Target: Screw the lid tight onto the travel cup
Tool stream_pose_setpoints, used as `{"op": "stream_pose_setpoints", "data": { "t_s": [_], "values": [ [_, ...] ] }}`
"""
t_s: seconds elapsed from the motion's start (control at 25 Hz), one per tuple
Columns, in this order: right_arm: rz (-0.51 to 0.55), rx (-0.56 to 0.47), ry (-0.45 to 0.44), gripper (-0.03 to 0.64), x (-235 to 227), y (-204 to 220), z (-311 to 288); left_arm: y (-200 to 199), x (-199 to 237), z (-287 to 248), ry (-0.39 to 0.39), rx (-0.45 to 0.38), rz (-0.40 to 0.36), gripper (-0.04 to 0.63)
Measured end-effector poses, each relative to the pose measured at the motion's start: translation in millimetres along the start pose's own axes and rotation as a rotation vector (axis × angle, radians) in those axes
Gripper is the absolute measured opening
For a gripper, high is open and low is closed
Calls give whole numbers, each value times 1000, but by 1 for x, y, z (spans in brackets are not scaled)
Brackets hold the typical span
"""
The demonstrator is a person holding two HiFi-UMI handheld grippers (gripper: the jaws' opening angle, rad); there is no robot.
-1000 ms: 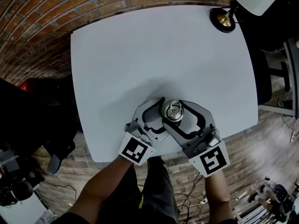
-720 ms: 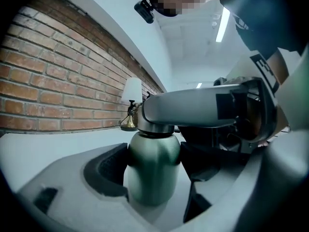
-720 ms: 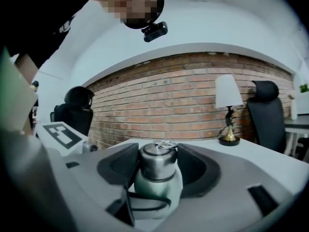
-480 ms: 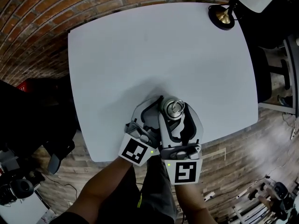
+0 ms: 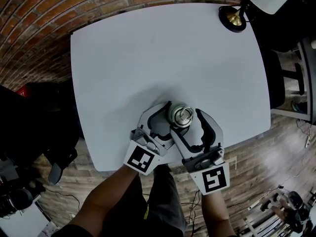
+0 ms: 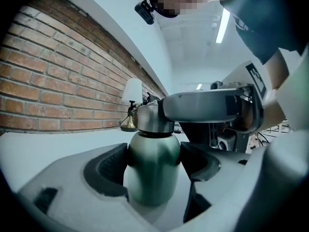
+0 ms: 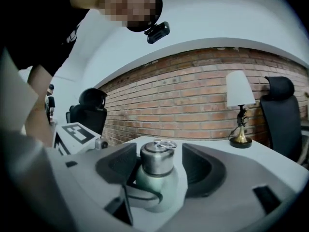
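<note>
Presently the travel cup (image 7: 157, 181) stands upright on the white table (image 5: 148, 53), close to the edge nearest the person and well apart from the brass-based table lamp (image 5: 233, 18) at the far right corner. Its body is pale green, and a brushed steel lid (image 5: 181, 113) with a small ring on top sits on its neck.

The left gripper (image 6: 154, 161) comes in low from the person's left and is clamped on the green body, with its dark pads pressing both flanks.

The right gripper (image 7: 158, 161) reaches in just above the left one, at the height of the lid. Its jaws have just been opening: they stand wide on either side of the lid, with a narrow gap showing at each pad, so the lid sits between them without being gripped. In the head view the two grippers lie side by side, their marker cubes over the table's edge. A red brick wall (image 7: 193, 100) runs behind the table.
</note>
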State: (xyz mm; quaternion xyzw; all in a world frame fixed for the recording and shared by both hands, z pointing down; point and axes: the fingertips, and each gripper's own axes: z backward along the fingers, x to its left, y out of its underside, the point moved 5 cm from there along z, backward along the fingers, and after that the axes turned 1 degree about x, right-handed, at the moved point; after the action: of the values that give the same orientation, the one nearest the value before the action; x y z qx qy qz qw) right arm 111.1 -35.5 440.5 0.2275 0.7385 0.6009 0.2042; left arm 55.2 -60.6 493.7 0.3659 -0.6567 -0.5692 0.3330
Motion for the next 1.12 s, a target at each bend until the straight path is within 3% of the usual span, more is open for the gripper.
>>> {"op": "stream_pose_setpoints", "data": {
  "t_s": [0.16, 0.44, 0.52, 0.64, 0.84, 1.12],
  "values": [
    [92, 61, -210, 281, -8, -1, 1, 0, 0, 0, 8, -6, 1, 342],
    [164, 92, -478, 291, -21, -6, -17, -1, 1, -2, 24, 1, -4, 341],
    [199, 107, -518, 291, -19, -6, -23, -1, 1, -3, 27, 3, -6, 342],
    [223, 110, -511, 290, -19, -6, -29, -1, 3, -3, 26, 0, -2, 342],
    [170, 76, -444, 285, -21, -5, -27, -1, 3, -4, 23, -1, -3, 341],
    [90, -7, -137, 285, -15, -6, -21, -1, 1, -3, 18, 0, -15, 342]
  ]
}}
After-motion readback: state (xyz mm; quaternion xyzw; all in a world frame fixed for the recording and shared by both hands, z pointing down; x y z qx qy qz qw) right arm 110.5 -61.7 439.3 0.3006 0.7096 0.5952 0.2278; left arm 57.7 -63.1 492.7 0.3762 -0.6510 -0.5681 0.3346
